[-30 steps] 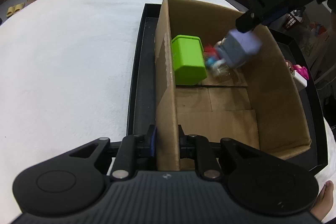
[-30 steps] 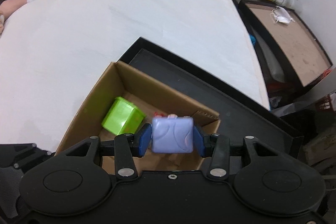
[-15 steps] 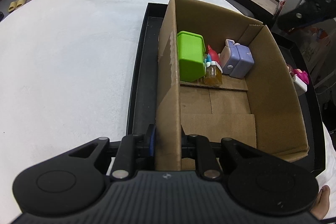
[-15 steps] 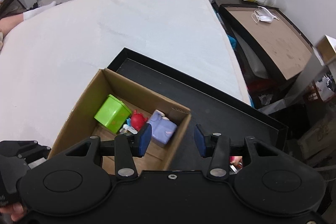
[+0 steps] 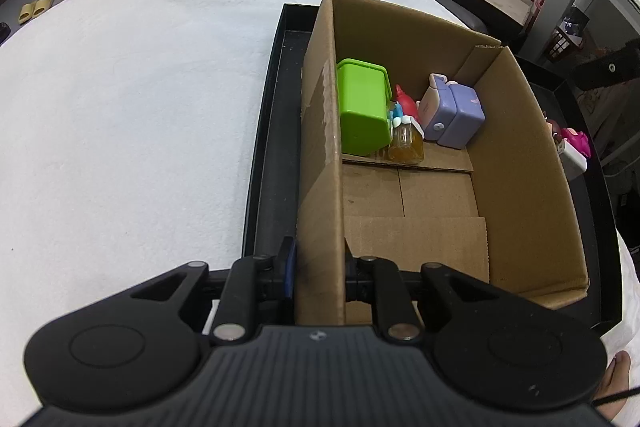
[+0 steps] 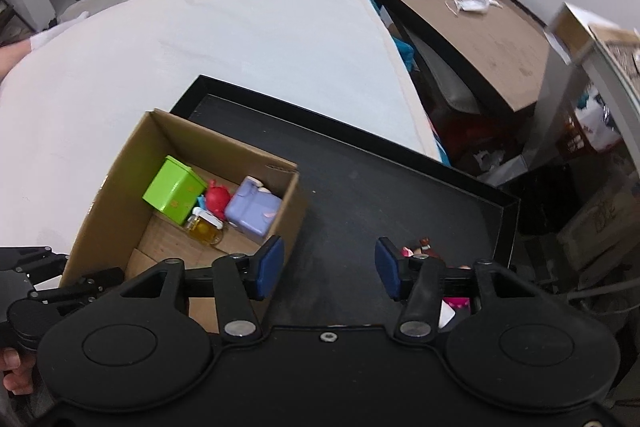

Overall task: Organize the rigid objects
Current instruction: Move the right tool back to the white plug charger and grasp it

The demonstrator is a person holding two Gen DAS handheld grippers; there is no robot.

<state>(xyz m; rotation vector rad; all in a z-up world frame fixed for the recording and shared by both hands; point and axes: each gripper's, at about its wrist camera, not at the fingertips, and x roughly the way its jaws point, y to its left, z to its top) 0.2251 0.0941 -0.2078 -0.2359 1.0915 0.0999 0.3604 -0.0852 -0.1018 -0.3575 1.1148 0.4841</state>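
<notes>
I am pinching the cardboard box wall with the left tool while the right tool, empty and just opening wider, is hanging low-centre over the black tray, risking clipping the box rim and toppling the purple toy inside.

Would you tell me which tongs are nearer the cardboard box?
Left. The left tongs grip the cardboard box wall; the right tongs hang open beside it.
</notes>
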